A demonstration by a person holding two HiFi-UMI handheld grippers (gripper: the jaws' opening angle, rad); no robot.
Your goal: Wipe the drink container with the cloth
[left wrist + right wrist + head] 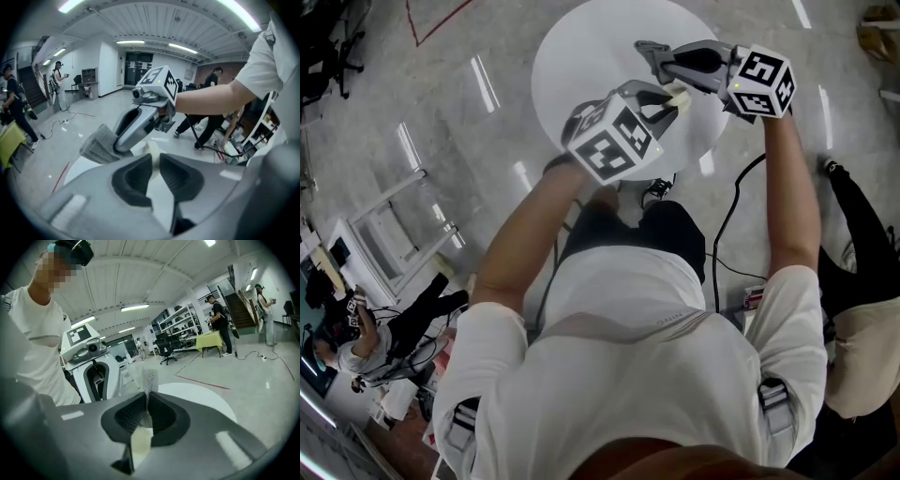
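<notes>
Over the round white table (581,56) I hold both grippers up in the air. My left gripper (670,98) is shut on a small pale cream drink container (678,96). In the left gripper view the container (153,149) stands upright between the pads. My right gripper (649,49) is shut on a grey cloth (645,45). The cloth (98,143) hangs from its tips just ahead and left of the container, and I cannot tell whether they touch. In the right gripper view a strip of the cloth (149,379) sticks up from the shut jaws.
Several people stand around the room (60,86) (218,322). One person in black trousers (862,234) is close at my right. A metal rack (394,234) stands on the floor at left. Cables (727,225) trail under the table, and red tape (201,382) marks the floor.
</notes>
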